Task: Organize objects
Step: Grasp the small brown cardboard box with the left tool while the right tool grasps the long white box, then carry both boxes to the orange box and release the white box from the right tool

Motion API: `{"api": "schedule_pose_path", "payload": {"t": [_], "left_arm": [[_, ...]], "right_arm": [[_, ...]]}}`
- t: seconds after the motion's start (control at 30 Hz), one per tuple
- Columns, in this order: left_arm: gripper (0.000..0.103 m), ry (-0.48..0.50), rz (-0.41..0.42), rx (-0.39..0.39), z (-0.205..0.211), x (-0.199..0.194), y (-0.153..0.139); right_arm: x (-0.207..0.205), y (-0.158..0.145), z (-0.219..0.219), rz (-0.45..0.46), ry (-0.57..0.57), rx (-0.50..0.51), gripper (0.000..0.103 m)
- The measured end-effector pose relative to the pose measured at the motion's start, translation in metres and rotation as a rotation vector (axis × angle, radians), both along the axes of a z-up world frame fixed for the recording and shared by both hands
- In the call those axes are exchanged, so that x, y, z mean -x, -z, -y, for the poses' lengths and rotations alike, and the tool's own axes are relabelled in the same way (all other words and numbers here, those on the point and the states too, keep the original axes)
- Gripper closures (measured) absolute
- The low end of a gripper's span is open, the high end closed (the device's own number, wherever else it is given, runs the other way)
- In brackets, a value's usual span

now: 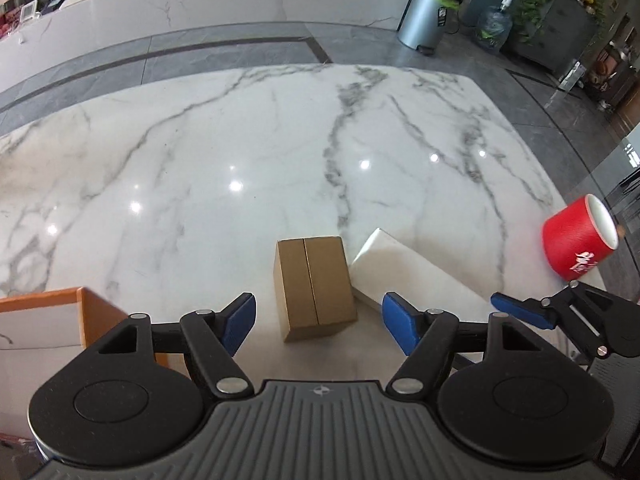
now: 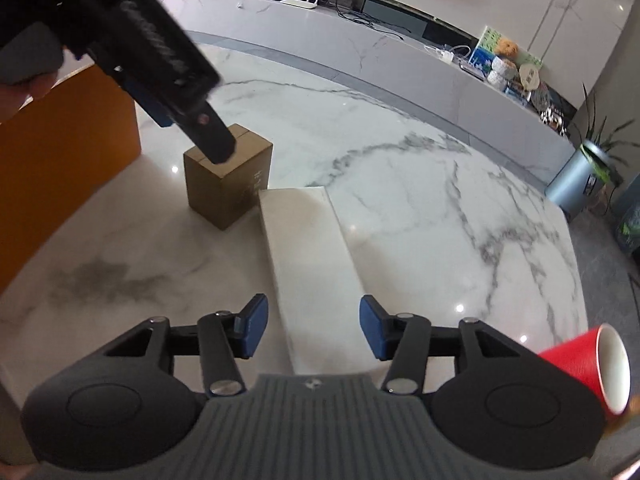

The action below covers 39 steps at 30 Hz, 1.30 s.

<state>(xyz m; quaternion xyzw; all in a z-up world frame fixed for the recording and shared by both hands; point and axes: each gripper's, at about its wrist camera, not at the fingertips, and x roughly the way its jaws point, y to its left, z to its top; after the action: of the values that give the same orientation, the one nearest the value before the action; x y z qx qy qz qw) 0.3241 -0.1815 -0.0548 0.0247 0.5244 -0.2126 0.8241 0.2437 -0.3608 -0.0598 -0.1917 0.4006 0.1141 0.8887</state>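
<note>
A brown cardboard box (image 1: 314,288) stands upright on the marble table (image 1: 200,168). My left gripper (image 1: 320,328) hovers open just above it, with nothing pressed between the pads. In the right wrist view one of the left gripper's fingers (image 2: 216,144) hangs over the brown box (image 2: 230,176). A flat white box (image 2: 308,256) lies beside it, one corner against the brown box. My right gripper (image 2: 314,330) is open over the white box's near end, pads apart from it. A red paper cup (image 2: 588,364) lies on its side at the right.
An orange bin (image 2: 68,152) stands at the table's left edge, close to the brown box. The table's rounded edge runs along the right by the red cup (image 1: 576,240). Beyond it are grey floor, a metal trash can (image 1: 428,16) and a long counter.
</note>
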Motion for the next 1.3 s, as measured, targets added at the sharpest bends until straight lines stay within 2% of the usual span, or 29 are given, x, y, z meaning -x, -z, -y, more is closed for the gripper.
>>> {"api": "schedule_pose_path", "payload": {"t": [0.13, 0.27, 0.33, 0.37, 0.57, 0.7, 0.83, 0.93, 0.97, 1.0, 1.03, 1.2, 1.3], "left_arm": [[0.021, -0.002, -0.021, -0.010, 0.004, -0.010, 0.014], [0.037, -0.002, -0.034, -0.025, 0.008, -0.016, 0.023], [0.039, -0.003, -0.030, -0.030, 0.008, -0.015, 0.024], [0.045, 0.000, -0.031, -0.020, 0.007, -0.014, 0.025], [0.047, -0.002, -0.040, -0.024, 0.005, -0.008, 0.023], [0.047, -0.009, -0.032, -0.032, -0.006, 0.005, 0.018], [0.047, -0.008, -0.022, 0.006, -0.017, 0.025, 0.002], [0.047, 0.007, -0.002, 0.017, -0.021, 0.044, -0.009], [0.047, 0.017, 0.006, 0.017, -0.022, 0.051, -0.012], [0.047, 0.029, 0.012, 0.021, -0.021, 0.058, -0.014], [0.047, 0.036, 0.013, 0.026, -0.021, 0.065, -0.016], [0.048, 0.048, 0.002, 0.053, -0.022, 0.096, -0.015], [0.048, 0.040, -0.005, 0.074, -0.025, 0.112, -0.014]], "right_arm": [[-0.011, 0.009, -0.008, 0.018, -0.033, 0.053, 0.045], [-0.022, 0.017, -0.015, 0.025, -0.047, 0.084, 0.042], [-0.025, 0.020, -0.020, 0.025, -0.051, 0.103, 0.042], [-0.026, 0.022, -0.023, 0.020, -0.052, 0.111, 0.042], [-0.031, 0.032, -0.036, 0.038, 0.001, 0.184, 0.039], [-0.036, 0.031, -0.037, 0.030, 0.052, 0.174, 0.040], [-0.038, 0.027, -0.035, 0.000, 0.079, 0.164, 0.041], [-0.033, 0.021, -0.029, -0.035, 0.114, 0.124, 0.042], [-0.028, 0.017, -0.027, -0.036, 0.121, 0.104, 0.046], [-0.020, 0.010, -0.028, -0.016, 0.117, 0.100, 0.060], [-0.015, 0.005, -0.028, -0.028, 0.124, 0.095, 0.063], [0.008, -0.008, -0.009, -0.115, 0.191, -0.054, 0.064], [0.024, -0.015, 0.009, -0.180, 0.244, -0.190, 0.066]]}}
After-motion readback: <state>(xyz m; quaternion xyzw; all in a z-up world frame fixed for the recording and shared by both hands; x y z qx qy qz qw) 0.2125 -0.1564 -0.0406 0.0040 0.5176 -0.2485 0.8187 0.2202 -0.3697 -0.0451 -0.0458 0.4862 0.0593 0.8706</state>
